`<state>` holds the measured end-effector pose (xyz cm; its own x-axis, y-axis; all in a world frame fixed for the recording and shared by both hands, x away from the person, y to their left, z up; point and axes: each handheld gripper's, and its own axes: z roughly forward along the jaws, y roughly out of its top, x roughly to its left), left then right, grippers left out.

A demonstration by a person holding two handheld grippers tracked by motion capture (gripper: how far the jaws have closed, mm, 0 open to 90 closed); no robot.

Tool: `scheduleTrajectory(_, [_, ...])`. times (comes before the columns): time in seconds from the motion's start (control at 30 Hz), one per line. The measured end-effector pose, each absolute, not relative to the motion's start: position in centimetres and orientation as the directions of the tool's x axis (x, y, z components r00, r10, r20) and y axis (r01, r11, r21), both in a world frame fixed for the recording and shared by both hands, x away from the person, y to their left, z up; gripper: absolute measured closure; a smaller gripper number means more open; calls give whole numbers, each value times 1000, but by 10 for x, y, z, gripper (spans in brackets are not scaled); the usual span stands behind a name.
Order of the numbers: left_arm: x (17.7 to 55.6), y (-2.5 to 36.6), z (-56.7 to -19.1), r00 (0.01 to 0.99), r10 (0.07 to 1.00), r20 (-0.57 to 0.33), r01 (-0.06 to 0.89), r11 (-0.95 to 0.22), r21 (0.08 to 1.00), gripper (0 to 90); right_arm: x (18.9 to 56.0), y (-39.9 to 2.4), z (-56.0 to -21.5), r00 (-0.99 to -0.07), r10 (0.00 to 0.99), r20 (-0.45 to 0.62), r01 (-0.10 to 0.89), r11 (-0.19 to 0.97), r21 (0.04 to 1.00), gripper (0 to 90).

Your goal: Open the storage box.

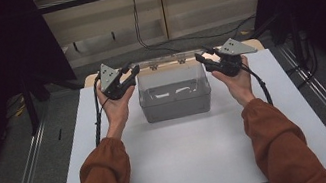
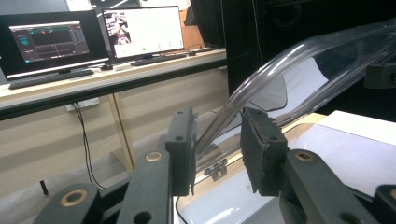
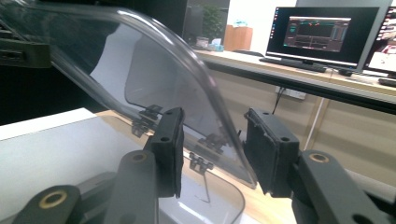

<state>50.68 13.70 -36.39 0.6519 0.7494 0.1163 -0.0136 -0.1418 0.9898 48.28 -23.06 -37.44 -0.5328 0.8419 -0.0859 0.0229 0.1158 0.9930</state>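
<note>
A clear plastic box [image 1: 176, 100] stands at the middle back of the white table [image 1: 193, 157]. Its hinged clear lid [image 1: 166, 62] is lifted and tilted up. My left gripper [image 1: 130, 73] is at the lid's left corner and my right gripper [image 1: 203, 57] at its right corner. In the left gripper view the left gripper [image 2: 217, 149] is open, with the lid's curved rim [image 2: 261, 79] passing between the jaws. In the right gripper view the right gripper [image 3: 212, 149] is open too, and the lid's edge [image 3: 205, 88] runs between the pads. Small hinges [image 3: 200, 163] show below.
Computer monitors [image 2: 140, 32] and keyboards sit on a long desk [image 2: 107, 84] beyond the table. A black cable [image 1: 140, 29] hangs down the back wall. Metal floor rails [image 1: 28, 171] run along both sides of the table.
</note>
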Motion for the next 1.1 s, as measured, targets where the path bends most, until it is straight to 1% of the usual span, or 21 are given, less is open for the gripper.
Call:
scheduleTrajectory(0.17, [509, 137, -363, 650, 750, 118, -18, -140, 990, 666, 487, -231, -374, -529, 843, -99, 21, 130, 991, 583])
scheduleTrajectory(0.27, [511, 137, -362, 649, 753, 106, -12, -130, 991, 669, 488, -229, -372, -533, 839, -109, 10, 136, 991, 626])
scheduleTrajectory(0.3, [511, 137, -362, 648, 754, 106, -10, -131, 991, 669, 488, -229, -372, -533, 839, -109, 10, 136, 991, 626])
scheduleTrajectory(0.4, [514, 137, -361, 647, 755, 109, -11, -134, 991, 676, 491, -231, -373, -527, 845, -87, 12, 109, 994, 677])
scheduleTrajectory(0.43, [514, 137, -361, 649, 753, 111, -10, -138, 990, 676, 491, -231, -373, -527, 845, -87, 12, 109, 994, 677])
scheduleTrajectory(0.47, [516, 137, -360, 645, 756, 113, -13, -137, 991, 682, 492, -233, -374, -520, 849, -98, 8, 119, 993, 703])
scheduleTrajectory(0.53, [518, 137, -359, 643, 758, 110, -8, -138, 990, 686, 494, -234, -375, -520, 849, -98, 7, 118, 993, 712])
scheduleTrajectory(0.7, [523, 137, -361, 639, 762, 100, 0, -130, 991, 691, 497, -235, -374, -518, 849, -104, 7, 125, 992, 717])
scheduleTrajectory(0.73, [524, 136, -362, 638, 765, 83, 5, -113, 994, 692, 499, -235, -373, -520, 847, -111, 5, 133, 991, 717])
scheduleTrajectory(0.8, [526, 134, -365, 635, 766, 99, 8, -134, 991, 694, 501, -234, -371, -521, 845, -117, 8, 142, 990, 709])
scheduleTrajectory(0.87, [527, 134, -367, 632, 771, 79, 12, -112, 994, 697, 503, -233, -371, -519, 846, -123, 7, 148, 989, 708])
scheduleTrajectory(1.1, [532, 134, -369, 633, 771, 62, 31, -105, 994, 699, 509, -233, -376, -516, 849, -112, 18, 141, 990, 711])
